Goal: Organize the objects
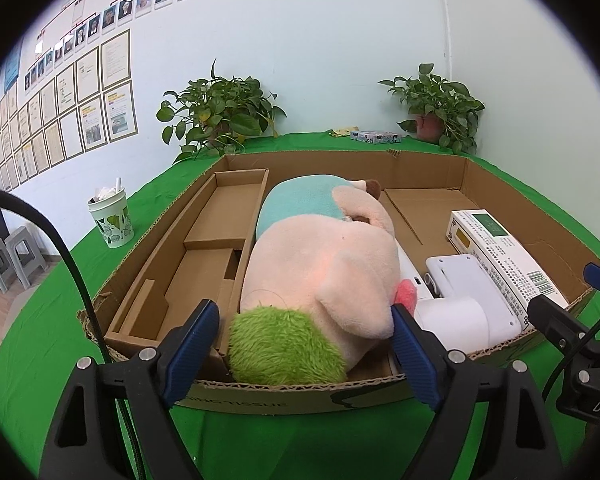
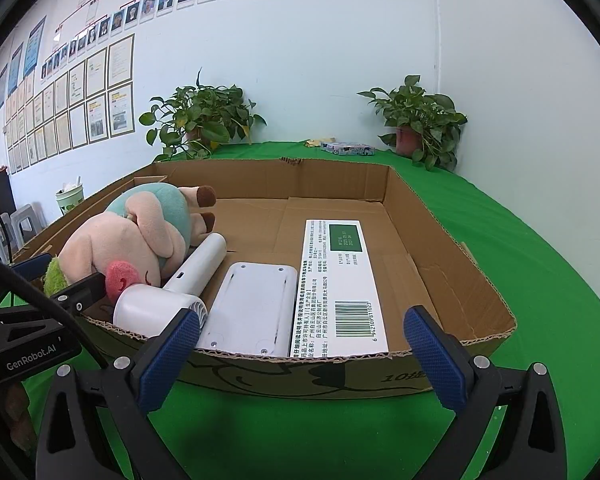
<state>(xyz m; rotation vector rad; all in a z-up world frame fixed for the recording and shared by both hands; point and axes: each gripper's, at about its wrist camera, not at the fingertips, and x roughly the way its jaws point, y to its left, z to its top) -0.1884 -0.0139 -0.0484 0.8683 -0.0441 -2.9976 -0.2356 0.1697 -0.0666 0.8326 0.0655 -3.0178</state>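
Observation:
A shallow cardboard box (image 1: pixel 308 394) (image 2: pixel 460 264) lies on the green table. In it lie a pink plush toy (image 1: pixel 320 272) (image 2: pixel 136 240) with green hair, a white handheld fan (image 2: pixel 180 292) (image 1: pixel 452 320), a flat white device (image 2: pixel 252 308) (image 1: pixel 464 280) and a long white medicine box (image 2: pixel 340 288) (image 1: pixel 504 252). My left gripper (image 1: pixel 304 332) is open, its fingertips either side of the plush's green end at the box's near wall. My right gripper (image 2: pixel 302 340) is open and empty at the near wall, in front of the white device and medicine box.
A cardboard divider insert (image 1: pixel 204 248) fills the box's left part. A paper cup (image 1: pixel 112 218) stands left of the box. Two potted plants (image 1: pixel 220 112) (image 1: pixel 436 108) and a small tissue pack (image 1: pixel 376 136) stand along the back wall.

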